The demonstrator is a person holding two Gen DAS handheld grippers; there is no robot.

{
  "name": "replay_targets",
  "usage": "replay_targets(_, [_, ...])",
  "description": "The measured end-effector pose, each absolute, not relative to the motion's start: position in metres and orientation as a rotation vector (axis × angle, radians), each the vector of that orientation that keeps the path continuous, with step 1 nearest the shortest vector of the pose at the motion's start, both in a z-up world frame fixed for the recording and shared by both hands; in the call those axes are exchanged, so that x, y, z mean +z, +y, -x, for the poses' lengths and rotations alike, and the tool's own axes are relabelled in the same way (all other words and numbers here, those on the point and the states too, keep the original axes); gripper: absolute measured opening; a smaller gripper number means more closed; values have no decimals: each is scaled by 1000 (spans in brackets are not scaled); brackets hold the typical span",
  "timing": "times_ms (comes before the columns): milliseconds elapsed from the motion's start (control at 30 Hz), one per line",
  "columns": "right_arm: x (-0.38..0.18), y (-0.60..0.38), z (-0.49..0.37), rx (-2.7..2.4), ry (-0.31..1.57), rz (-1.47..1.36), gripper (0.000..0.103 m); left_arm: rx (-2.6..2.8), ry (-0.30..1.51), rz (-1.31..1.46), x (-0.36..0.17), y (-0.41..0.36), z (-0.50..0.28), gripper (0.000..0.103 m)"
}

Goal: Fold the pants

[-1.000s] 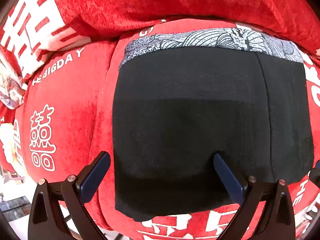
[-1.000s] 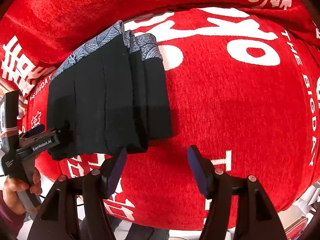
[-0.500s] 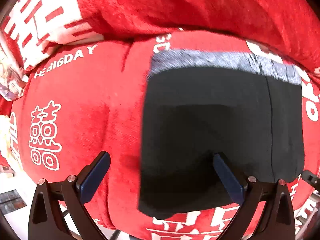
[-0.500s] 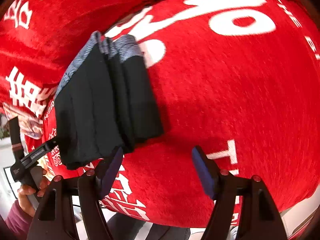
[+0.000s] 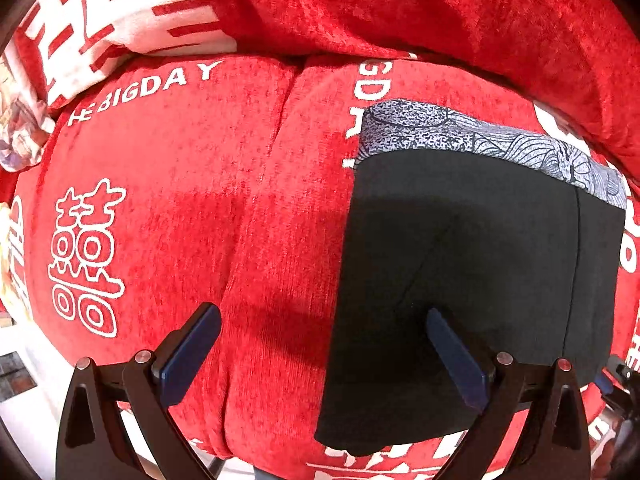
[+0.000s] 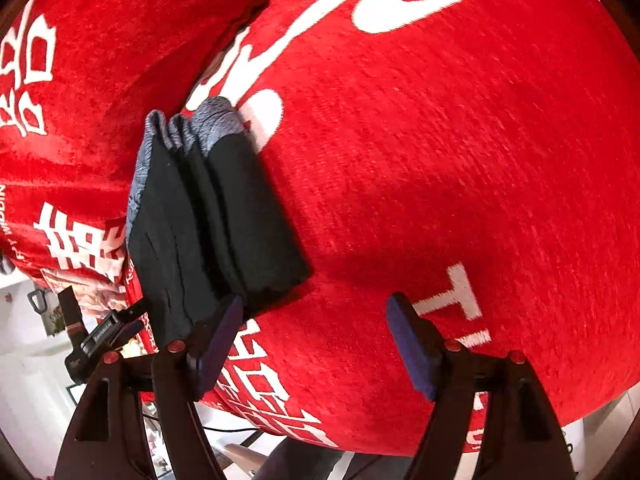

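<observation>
The black pants (image 5: 472, 264) lie folded in a compact rectangle on the red sofa seat, with a grey patterned waistband (image 5: 480, 136) at the far edge. In the right wrist view the pants (image 6: 216, 216) show as several stacked layers. My left gripper (image 5: 320, 344) is open and empty above the seat; its right finger is over the pants' near left part. My right gripper (image 6: 312, 340) is open and empty, just right of the pants' near corner. The left gripper also shows in the right wrist view (image 6: 108, 332).
The red sofa cushion (image 5: 180, 208) has white lettering, and a red back cushion (image 5: 400, 12) rises behind. The seat's front edge (image 6: 320, 432) drops to a pale floor. Bare red seat (image 6: 460, 168) lies right of the pants.
Both grippers have drawn back and apart: the left moved left so the pants slid right in its view; the right swung away and tilted. The pants stayed put.
</observation>
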State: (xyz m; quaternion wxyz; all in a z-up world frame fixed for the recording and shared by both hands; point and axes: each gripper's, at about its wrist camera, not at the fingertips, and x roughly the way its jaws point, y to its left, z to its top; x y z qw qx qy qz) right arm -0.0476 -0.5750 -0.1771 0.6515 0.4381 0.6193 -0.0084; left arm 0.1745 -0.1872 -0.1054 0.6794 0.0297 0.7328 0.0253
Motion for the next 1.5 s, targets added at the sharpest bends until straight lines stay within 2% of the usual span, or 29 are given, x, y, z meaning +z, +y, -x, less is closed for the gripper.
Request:
replay_targets(433, [-175,-589,42,-9,1393,-976,80,-57,1657,46,-103,-155,-188,103])
replay_targets(733, [-170,-593,12,25,1397,-922,82,-127,1709,167,-122,-168,-186,103])
replay_targets(1100, [-179,-591,6,59,1392,-977,83,-205,1716,151,-127,-192,-183,103])
replay_targets(1500, [-182,-567,-39,304,1416,-866,83,-336,1709,235,-134,-172,-198,103])
